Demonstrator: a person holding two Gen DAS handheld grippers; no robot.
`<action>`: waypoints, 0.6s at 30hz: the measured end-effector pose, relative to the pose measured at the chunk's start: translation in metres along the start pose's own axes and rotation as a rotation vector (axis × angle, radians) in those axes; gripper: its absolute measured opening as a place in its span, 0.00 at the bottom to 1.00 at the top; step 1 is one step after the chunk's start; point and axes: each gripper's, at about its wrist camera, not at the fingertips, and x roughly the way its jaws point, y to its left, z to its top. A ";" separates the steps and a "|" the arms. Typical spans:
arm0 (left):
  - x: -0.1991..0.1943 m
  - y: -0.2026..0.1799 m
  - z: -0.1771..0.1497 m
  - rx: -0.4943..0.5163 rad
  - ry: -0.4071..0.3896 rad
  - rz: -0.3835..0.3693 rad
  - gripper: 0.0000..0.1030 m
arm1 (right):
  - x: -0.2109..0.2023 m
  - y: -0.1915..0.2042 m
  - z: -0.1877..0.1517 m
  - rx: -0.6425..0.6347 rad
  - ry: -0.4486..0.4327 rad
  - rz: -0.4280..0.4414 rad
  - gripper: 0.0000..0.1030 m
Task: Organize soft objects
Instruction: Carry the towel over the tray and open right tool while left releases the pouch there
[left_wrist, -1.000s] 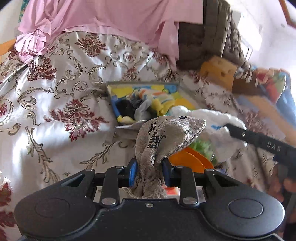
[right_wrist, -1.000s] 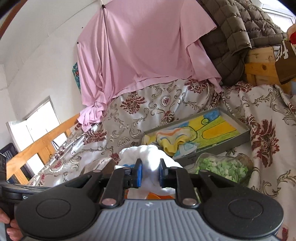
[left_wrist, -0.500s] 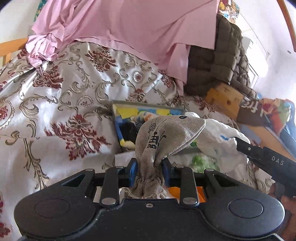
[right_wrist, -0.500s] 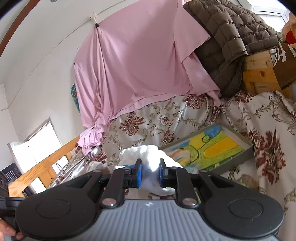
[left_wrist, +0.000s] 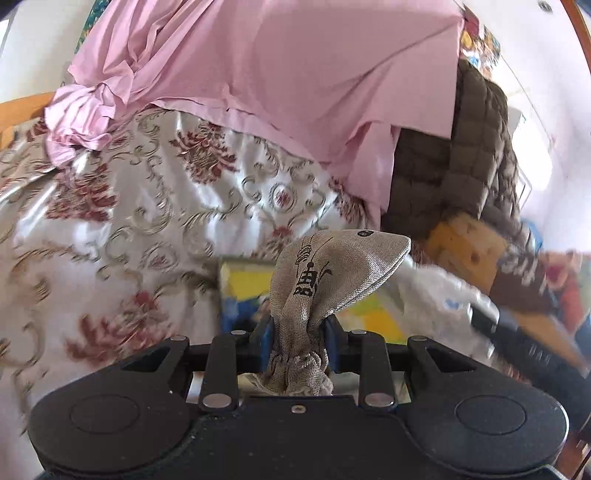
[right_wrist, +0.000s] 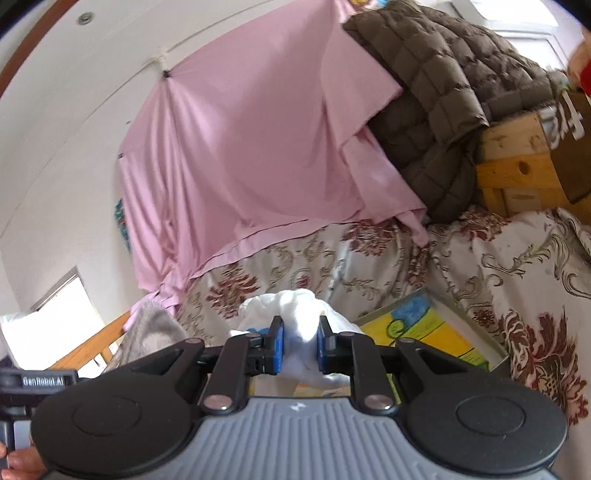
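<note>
**Above the tray, one soft thing in each gripper**

Above the near edge of the tray (right_wrist: 432, 332), the left gripper (left_wrist: 298, 338) pinches the gathered neck of a burlap pouch (left_wrist: 332, 273), and the right gripper (right_wrist: 298, 349) is pressed nearly together on a bunched white cloth (right_wrist: 291, 314). Both items hang clear of the tray, the cloth to the right of the pouch. To do this step well, I judge each should be lowered into the tray before the grip loosens, since limp fabric sags and spreads. The pouch is coarse woven weave with black print, puffed at the top; the cloth is smooth and crumpled; the tray is shallow and rectangular with a bright yellow-blue lining, resting on a glossy floral bedspread (left_wrist: 147, 206).
</note>
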 end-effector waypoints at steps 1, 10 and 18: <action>0.009 -0.002 0.007 -0.010 -0.003 -0.008 0.30 | 0.005 -0.006 0.002 0.018 0.000 -0.008 0.19; 0.092 -0.033 0.048 -0.027 0.001 -0.030 0.30 | 0.041 -0.063 0.006 0.179 0.056 -0.085 0.19; 0.163 -0.071 0.039 0.052 0.088 0.014 0.30 | 0.066 -0.088 0.002 0.231 0.123 -0.179 0.19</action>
